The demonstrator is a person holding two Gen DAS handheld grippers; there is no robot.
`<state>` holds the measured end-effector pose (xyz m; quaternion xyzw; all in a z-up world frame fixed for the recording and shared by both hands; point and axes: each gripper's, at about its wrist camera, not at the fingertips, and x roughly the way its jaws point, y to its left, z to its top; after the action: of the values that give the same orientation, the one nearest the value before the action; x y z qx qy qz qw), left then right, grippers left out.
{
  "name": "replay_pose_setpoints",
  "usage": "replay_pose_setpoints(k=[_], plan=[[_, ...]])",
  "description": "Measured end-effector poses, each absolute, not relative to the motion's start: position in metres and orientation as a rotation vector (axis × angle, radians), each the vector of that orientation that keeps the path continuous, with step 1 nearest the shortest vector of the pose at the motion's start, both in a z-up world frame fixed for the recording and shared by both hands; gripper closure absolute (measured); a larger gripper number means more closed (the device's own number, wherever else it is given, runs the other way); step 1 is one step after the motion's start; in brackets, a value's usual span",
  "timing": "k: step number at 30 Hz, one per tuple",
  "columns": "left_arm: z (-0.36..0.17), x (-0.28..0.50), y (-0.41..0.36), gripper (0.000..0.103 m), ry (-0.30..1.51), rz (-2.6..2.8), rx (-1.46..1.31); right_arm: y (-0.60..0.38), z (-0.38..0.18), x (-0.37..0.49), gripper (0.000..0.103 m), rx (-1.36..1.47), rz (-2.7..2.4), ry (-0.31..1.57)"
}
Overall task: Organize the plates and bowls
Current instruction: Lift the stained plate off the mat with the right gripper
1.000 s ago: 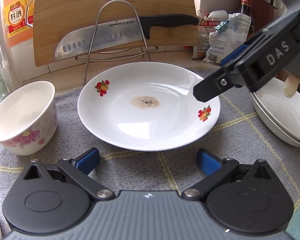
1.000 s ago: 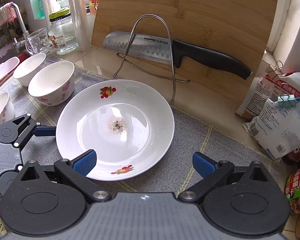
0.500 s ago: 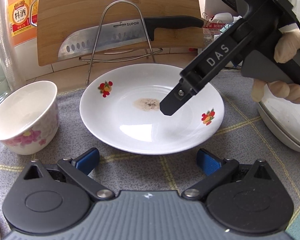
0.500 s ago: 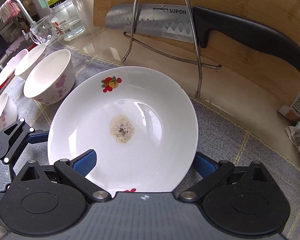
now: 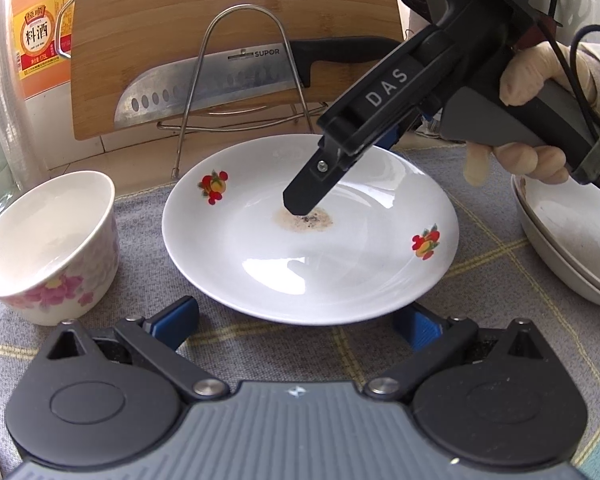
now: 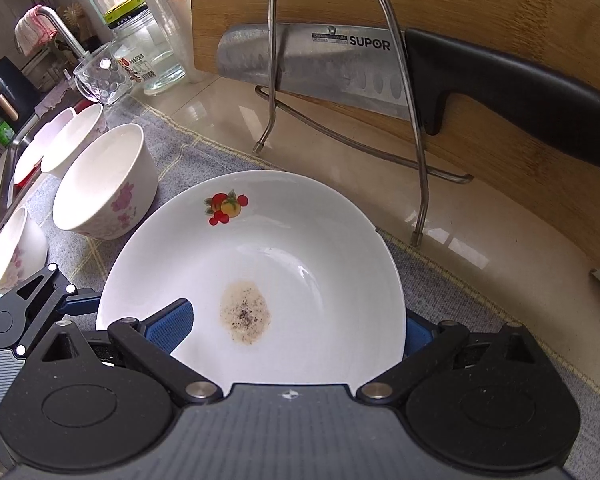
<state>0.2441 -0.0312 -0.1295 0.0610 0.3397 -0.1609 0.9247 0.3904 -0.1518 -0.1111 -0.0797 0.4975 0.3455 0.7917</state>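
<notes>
Step in hand: picking up the plate (image 5: pixel 312 256), which lies centre frame on the grey cloth (image 5: pixel 260 344), a brown stain in its middle. The right gripper (image 6: pixel 296 330) straddles its near-right rim, jaws wide, one pad over the plate and one outside it. The left gripper (image 5: pixel 296 322) waits wide at the lower edge. Next: close on the rim, lift, probably toward the stacked plates (image 5: pixel 568 240) at right. Half a second ago the right gripper sat farther back; now it reaches the stain.
</notes>
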Motion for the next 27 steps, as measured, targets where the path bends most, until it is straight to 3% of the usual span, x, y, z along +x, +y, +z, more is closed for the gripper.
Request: replay_pose_setpoints(k=[27], plan=[[-0.129,0.252,-0.033,0.0,0.667,-0.41,0.162,-0.144,-0.108,0.412,0.0,-0.208,0.844,1.081]])
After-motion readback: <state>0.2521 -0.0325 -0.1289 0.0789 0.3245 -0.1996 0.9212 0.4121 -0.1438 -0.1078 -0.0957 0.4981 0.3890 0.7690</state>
